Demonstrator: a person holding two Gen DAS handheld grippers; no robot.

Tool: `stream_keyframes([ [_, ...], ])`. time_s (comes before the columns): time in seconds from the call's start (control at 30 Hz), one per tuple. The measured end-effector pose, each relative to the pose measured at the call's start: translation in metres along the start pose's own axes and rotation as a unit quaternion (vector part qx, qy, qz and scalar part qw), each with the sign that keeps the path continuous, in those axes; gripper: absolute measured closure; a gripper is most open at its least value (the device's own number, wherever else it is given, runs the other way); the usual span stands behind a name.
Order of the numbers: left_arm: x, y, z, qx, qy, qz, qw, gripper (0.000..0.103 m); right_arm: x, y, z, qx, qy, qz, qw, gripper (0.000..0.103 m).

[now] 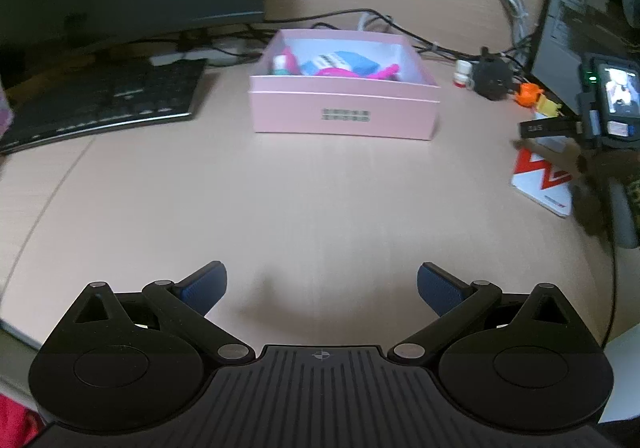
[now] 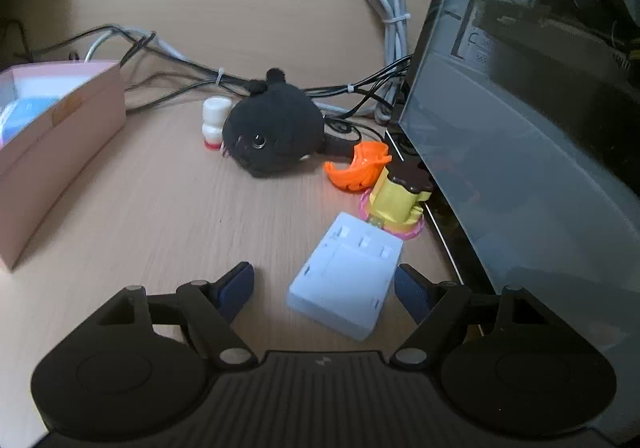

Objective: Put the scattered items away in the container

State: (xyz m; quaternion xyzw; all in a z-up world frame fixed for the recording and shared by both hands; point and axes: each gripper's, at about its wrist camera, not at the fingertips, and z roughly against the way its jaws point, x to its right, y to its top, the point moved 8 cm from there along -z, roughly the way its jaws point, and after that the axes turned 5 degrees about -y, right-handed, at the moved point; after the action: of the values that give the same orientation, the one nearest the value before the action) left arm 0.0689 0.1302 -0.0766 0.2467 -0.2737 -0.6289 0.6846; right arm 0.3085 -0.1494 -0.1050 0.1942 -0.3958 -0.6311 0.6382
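Right gripper (image 2: 324, 290): jaws wide apart, nothing clamped. The white box (image 2: 346, 280) lies flat on the tabletop (image 2: 168, 207) between the pads, skewed to the jaw line; its right corner sits just beside the right pad (image 2: 412, 292), with a clear gap to the left pad (image 2: 236, 290). Whether the right pad touches cannot be told.

Judgement: the step in hand is grasping this box. Shift the gripper slightly right to centre it, square the pads to its long sides, lower until they bracket the walls, then close evenly so it does not pivot.

Beyond the fingertips: yellow toy (image 2: 400, 199) and orange toy (image 2: 358, 167) just ahead, black plush (image 2: 274, 133) and small bottle (image 2: 216, 121) farther ahead-left. PC case (image 2: 520, 167) is close on the right; avoid striking it.

Left gripper (image 1: 322, 290): open, empty. The pink container (image 1: 344, 115) stands well ahead, already holding several items.
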Motion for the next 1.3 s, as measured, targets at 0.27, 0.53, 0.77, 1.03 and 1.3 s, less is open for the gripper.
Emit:
stream_keyframes([
  [0.27,0.010,0.004,-0.012,0.000,-0.024,0.007,0.9997,0.000,0.022,-0.026,0.024,-0.015,0.035,0.011,0.999,0.052],
  [0.53,0.069,0.004,-0.015,0.012,-0.080,-0.046,0.9956,0.000,0.028,-0.075,0.085,-0.020,0.124,0.039,0.991,0.052],
  [0.77,0.100,0.007,-0.022,0.013,-0.102,-0.096,0.9900,0.000,-0.004,-0.107,0.140,-0.004,0.225,0.102,0.969,0.049],
  [1.03,0.164,0.040,-0.058,0.011,-0.141,-0.106,0.9842,0.000,0.044,-0.124,0.167,-0.006,0.206,0.051,0.977,0.012],
  [1.3,0.244,0.053,-0.113,0.023,-0.082,-0.212,0.9735,0.000,0.073,-0.153,0.173,-0.018,0.175,0.030,0.984,0.005],
])
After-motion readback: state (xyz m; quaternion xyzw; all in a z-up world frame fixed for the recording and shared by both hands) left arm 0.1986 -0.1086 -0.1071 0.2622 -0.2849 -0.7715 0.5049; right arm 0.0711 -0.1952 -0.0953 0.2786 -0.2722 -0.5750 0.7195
